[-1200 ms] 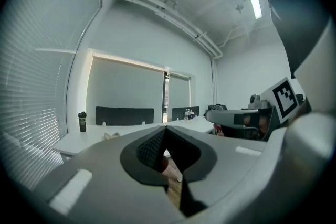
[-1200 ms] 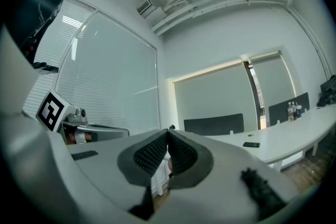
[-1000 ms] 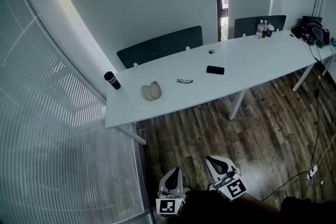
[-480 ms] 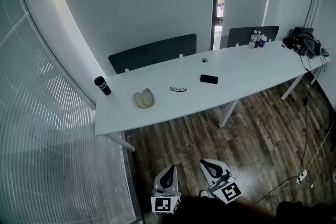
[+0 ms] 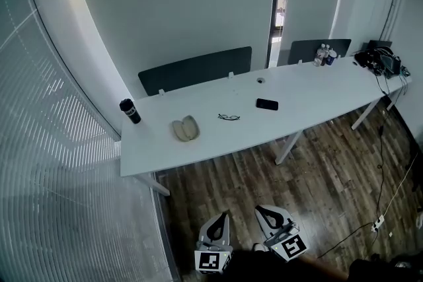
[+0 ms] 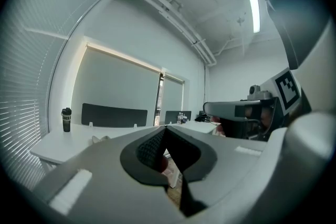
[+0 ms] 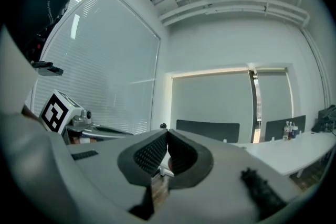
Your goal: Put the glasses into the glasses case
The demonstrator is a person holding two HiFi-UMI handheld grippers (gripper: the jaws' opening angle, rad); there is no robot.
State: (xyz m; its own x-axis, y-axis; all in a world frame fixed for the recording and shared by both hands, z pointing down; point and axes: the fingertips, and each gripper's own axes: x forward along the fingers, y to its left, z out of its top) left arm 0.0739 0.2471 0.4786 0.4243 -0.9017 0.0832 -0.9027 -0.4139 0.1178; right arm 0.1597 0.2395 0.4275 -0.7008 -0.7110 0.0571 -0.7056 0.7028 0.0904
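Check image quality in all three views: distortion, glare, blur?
Head view: heavy fisheye, the table edge bows; glasses tiny but sharp. Left gripper view: dark round vignette, ceiling light blown out. Right gripper view: same vignette, near foreground soft.

Long white table [image 5: 317, 92] stretches across a dark wood-plank floor [image 5: 330, 175], two dark panels [image 5: 195, 69] behind it, slatted blinds [image 5: 66, 195] left, pale roller shade [image 5: 198, 10] glowing along its top.
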